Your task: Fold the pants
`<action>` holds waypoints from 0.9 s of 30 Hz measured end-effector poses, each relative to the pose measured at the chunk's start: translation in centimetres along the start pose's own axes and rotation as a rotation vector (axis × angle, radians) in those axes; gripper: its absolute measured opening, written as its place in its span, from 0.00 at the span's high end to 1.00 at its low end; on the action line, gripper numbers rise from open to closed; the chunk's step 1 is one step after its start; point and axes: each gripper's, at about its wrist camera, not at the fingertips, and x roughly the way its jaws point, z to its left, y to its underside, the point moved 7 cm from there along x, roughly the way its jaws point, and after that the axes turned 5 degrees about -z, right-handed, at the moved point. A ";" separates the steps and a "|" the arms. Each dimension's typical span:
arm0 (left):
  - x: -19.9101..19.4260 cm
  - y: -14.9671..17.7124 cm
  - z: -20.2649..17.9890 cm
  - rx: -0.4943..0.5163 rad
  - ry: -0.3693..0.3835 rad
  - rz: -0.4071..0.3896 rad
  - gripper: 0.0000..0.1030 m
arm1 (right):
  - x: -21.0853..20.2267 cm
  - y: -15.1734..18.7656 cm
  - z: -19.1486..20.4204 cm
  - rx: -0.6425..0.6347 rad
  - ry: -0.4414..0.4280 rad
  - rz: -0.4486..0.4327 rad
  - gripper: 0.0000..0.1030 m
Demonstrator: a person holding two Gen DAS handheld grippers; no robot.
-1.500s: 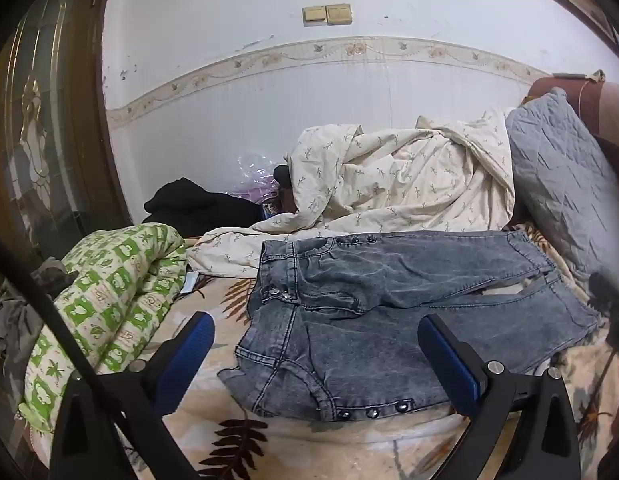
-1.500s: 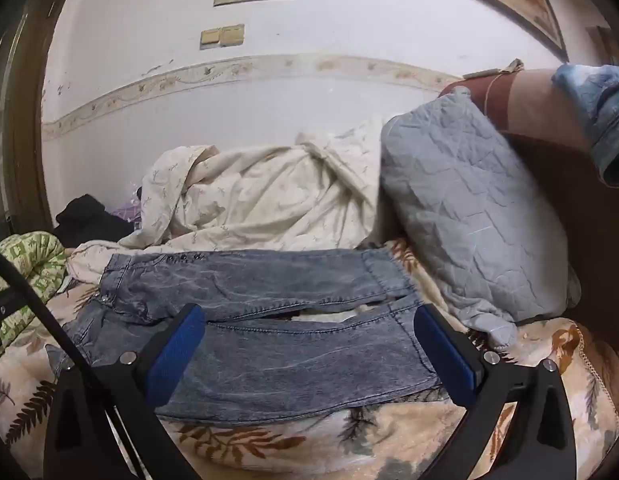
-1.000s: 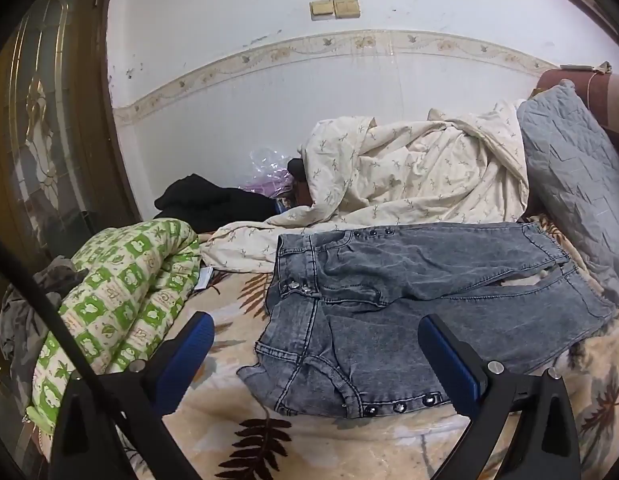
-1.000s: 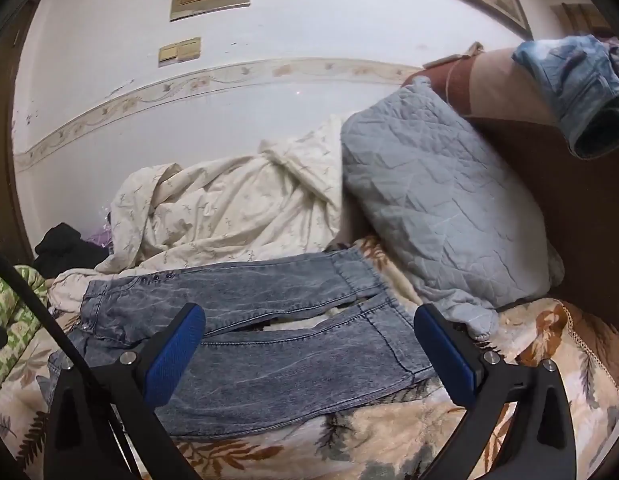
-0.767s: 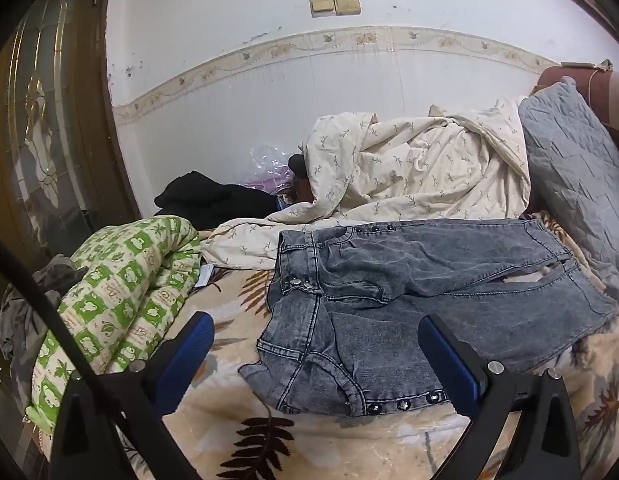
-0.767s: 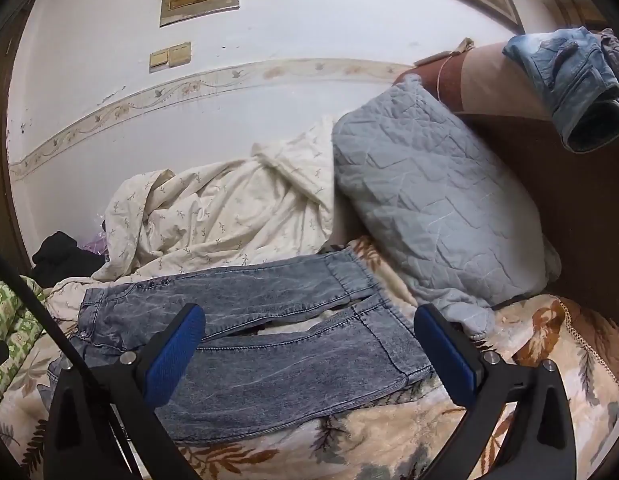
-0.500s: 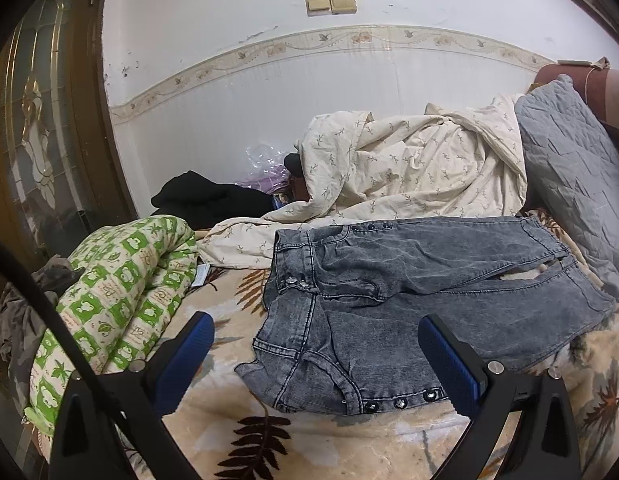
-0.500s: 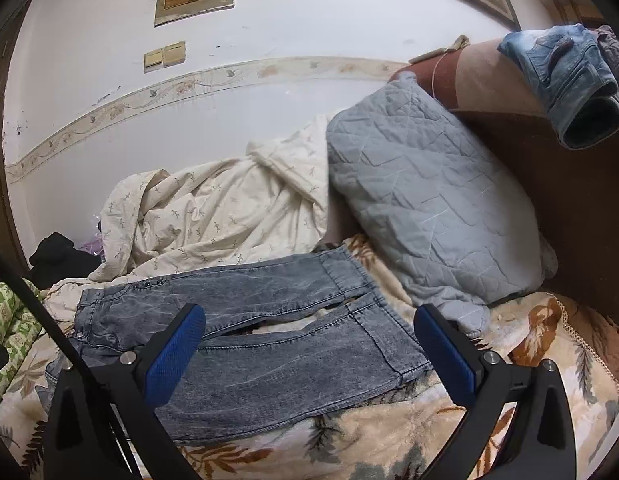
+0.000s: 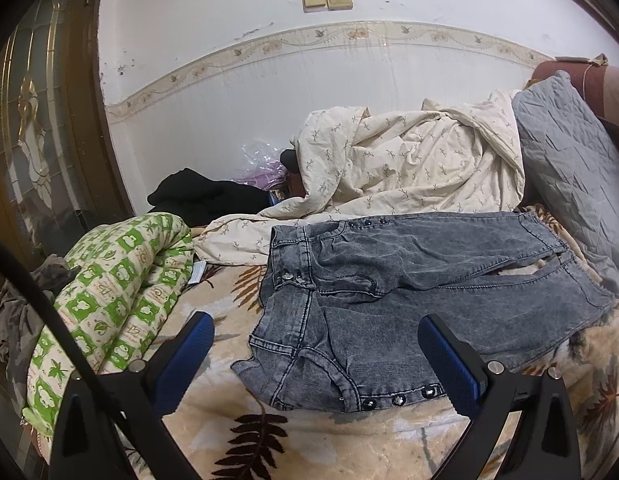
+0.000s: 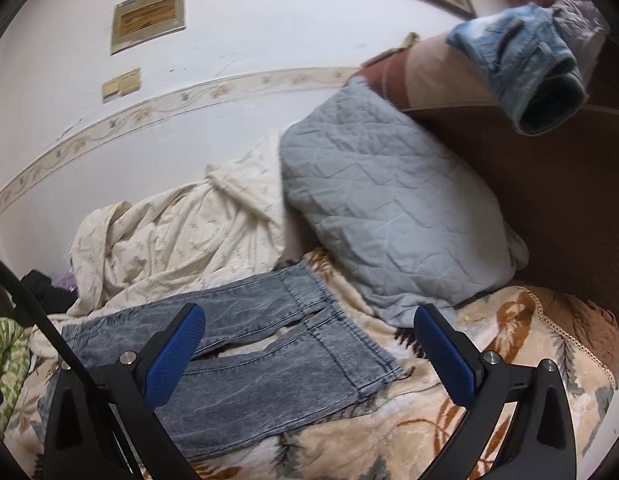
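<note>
Grey pants lie between cream quilt and green blanket.

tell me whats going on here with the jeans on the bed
A person holds a pair of tongs in each hand over grey jeans spread flat on a leaf-print blanket. The left tongs hover open near the waistband, the right tongs open near the leg cuffs. Neither is gripping the denim; no fold has been made yet.

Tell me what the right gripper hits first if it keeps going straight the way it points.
Probably the grey jeans: the open right gripper points at their hem end on the leaf-print blanket. Depth is unclear.
</note>
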 end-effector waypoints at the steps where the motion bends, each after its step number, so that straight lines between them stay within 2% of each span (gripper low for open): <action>1: 0.0 0.0 0.0 0.002 0.001 0.000 0.00 | 0.1 -0.2 -0.4 0.007 0.002 0.000 0.00; 8: 0.6 0.4 0.1 -0.001 0.002 0.017 0.00 | 0.0 -1.0 -2.8 0.029 0.035 -0.016 0.00; 17: 2.4 1.8 -0.6 0.017 -0.008 0.068 0.00 | 0.7 -0.6 -5.8 0.068 0.039 0.030 0.00; 27: 3.6 2.7 -0.5 0.035 -0.034 0.104 0.00 | 1.9 0.6 -5.1 0.062 0.015 0.092 0.00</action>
